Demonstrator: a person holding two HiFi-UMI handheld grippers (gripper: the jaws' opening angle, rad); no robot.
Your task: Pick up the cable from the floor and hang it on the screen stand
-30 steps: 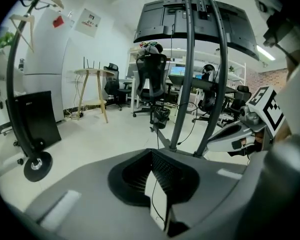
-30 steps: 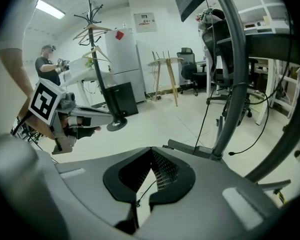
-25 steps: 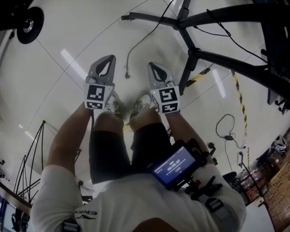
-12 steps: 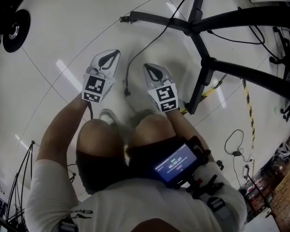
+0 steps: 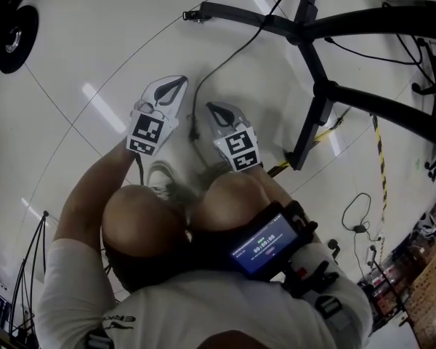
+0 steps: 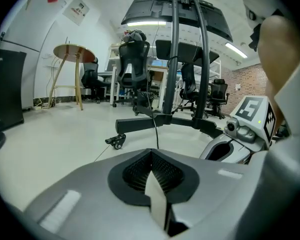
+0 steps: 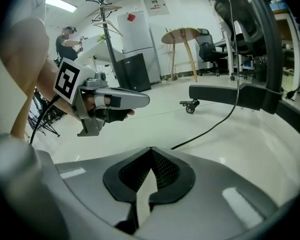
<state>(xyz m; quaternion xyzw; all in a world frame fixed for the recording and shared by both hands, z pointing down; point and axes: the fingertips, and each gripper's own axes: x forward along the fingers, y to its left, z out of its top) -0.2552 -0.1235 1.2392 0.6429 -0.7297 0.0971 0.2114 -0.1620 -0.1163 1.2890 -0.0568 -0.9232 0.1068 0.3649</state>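
Left gripper (image 5: 179, 83) and right gripper (image 5: 211, 108) lower than before, cable (image 5: 194, 131) between them, both fingers closed, empty

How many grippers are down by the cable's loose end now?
2. The grey left gripper sits left of the thin black cable's loose end; the grey right gripper sits right of it. Both jaws shut, empty.

A thin black cable (image 5: 216, 67) lies curved on the pale floor. It runs up to the black screen stand (image 5: 305, 31), which is upright on castered legs.
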